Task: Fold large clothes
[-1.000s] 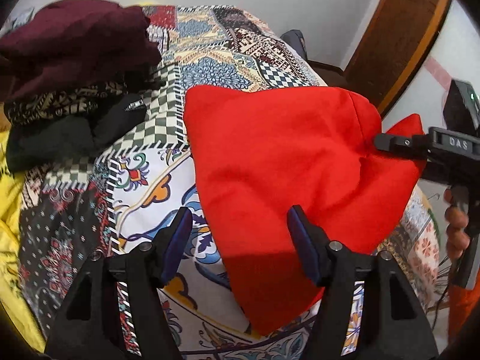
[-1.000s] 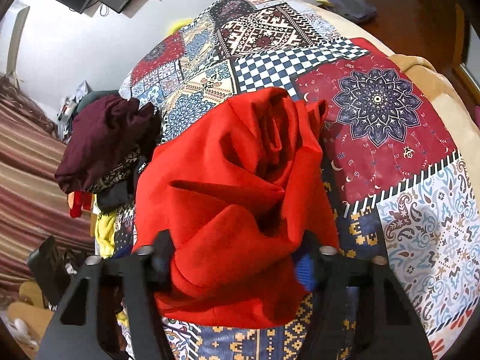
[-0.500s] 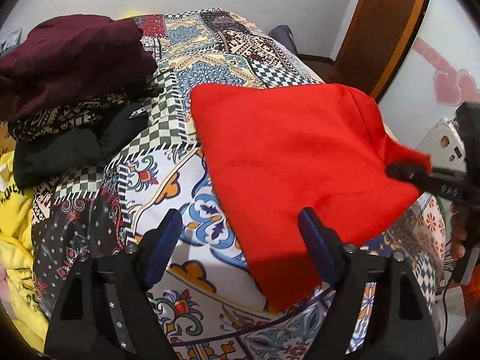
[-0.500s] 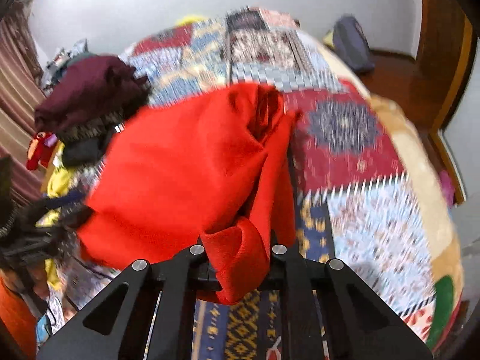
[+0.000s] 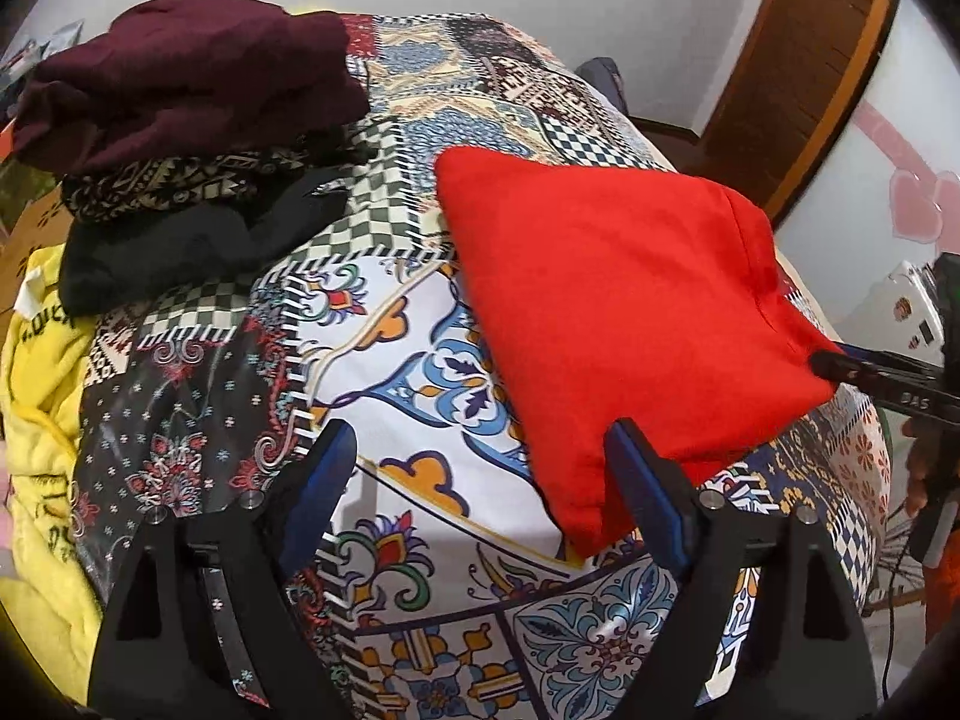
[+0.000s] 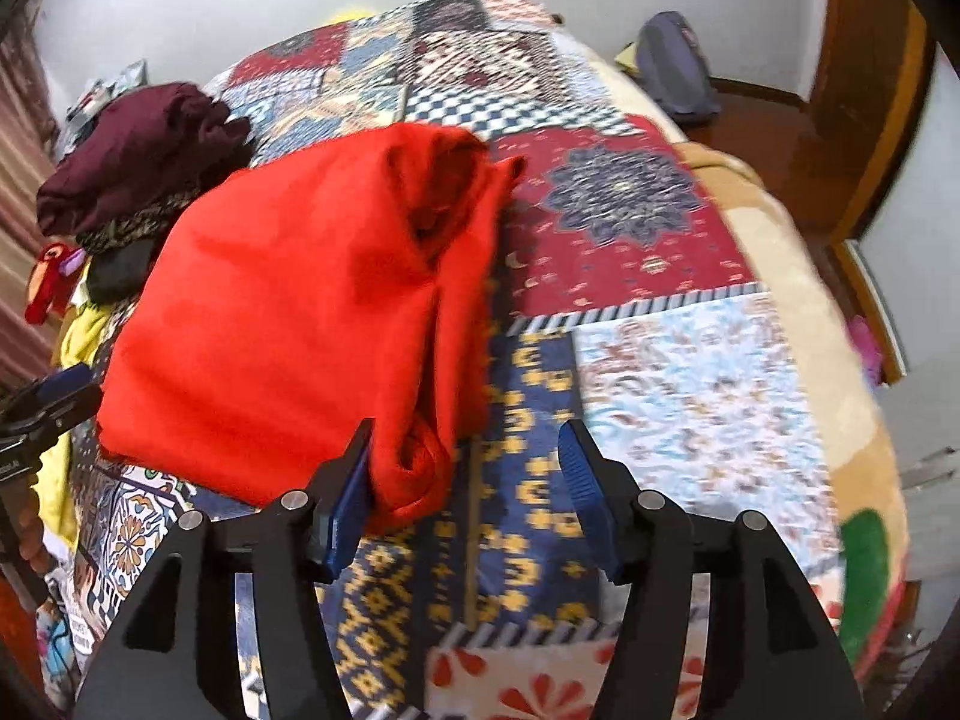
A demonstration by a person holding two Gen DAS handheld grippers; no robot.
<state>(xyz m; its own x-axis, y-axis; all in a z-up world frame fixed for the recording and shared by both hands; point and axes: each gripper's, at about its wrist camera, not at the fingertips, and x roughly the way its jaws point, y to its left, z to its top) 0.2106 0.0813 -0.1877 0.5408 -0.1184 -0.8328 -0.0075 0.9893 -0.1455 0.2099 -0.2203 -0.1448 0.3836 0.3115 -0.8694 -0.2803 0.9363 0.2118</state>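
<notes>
The right gripper (image 6: 465, 483) has just let go of the red cloth (image 6: 288, 324), its fingers now wide apart; the left gripper (image 5: 480, 480) is wide open and empty too; the cloth lies folded on the bed (image 6: 690, 372), so this fold looks done.

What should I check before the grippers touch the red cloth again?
1. Left gripper open, holding nothing: ok.
2. Right gripper open: ok; a bunched corner still sits between its fingers.
3. Red cloth lying on the patchwork bedspread: ok.
4. Red cloth folded neatly: not ok; its right edge is rumpled.
5. Clothes pile apart from the red cloth: ok.
6. Layers underneath lined up: cannot tell.
</notes>
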